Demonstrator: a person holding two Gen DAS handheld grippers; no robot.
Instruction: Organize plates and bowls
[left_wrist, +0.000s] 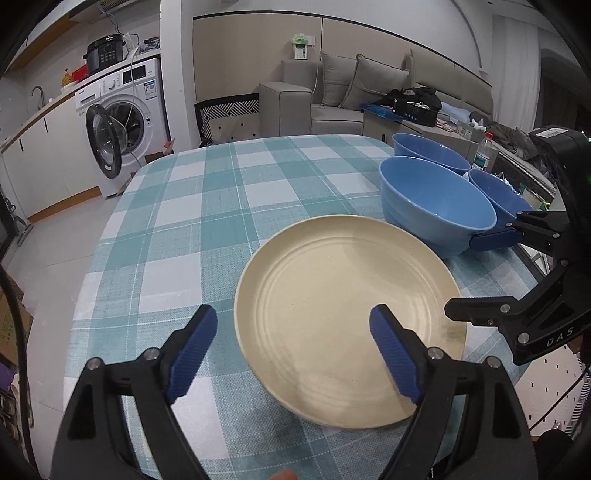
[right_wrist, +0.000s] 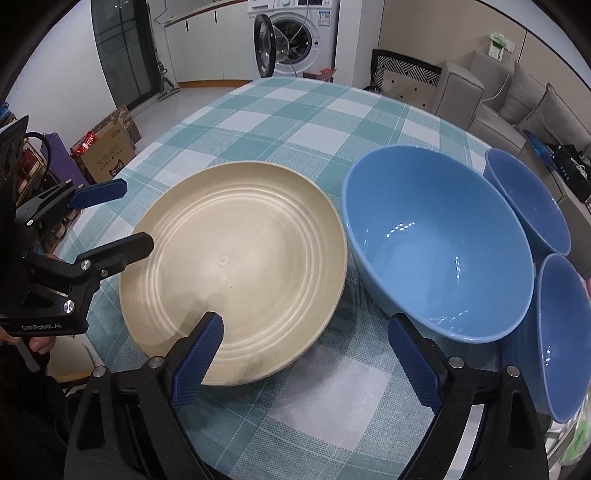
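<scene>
1. A cream plate (right_wrist: 236, 258) is seen lying flat on the checked tablecloth (left_wrist: 192, 206), with a large blue bowl (right_wrist: 439, 243) just beside it on its right in the right wrist view.
2. Two smaller blue bowls (right_wrist: 528, 206) (right_wrist: 561, 332) are set close behind and beside the large one, near the table's edge.
3. The left gripper (left_wrist: 293, 349) is held wide and released; its right pad hangs over the plate's near edge and its left pad over the cloth, and nothing is pinched.
4. The right gripper (right_wrist: 306, 363) is likewise spread and empty, its left pad over the plate's near rim and its right pad close to the large bowl's base.
5. The step in hand is judged to lie between grasps: no dish is held, and the plate and bowls are grouped but not stacked.
6. For the next move, one dish would need to be chosen, likely a small bowl to be nested in the large one.
7. A rim would have to be straddled squarely before the fingers are closed, since the glazed walls look smooth.
</scene>
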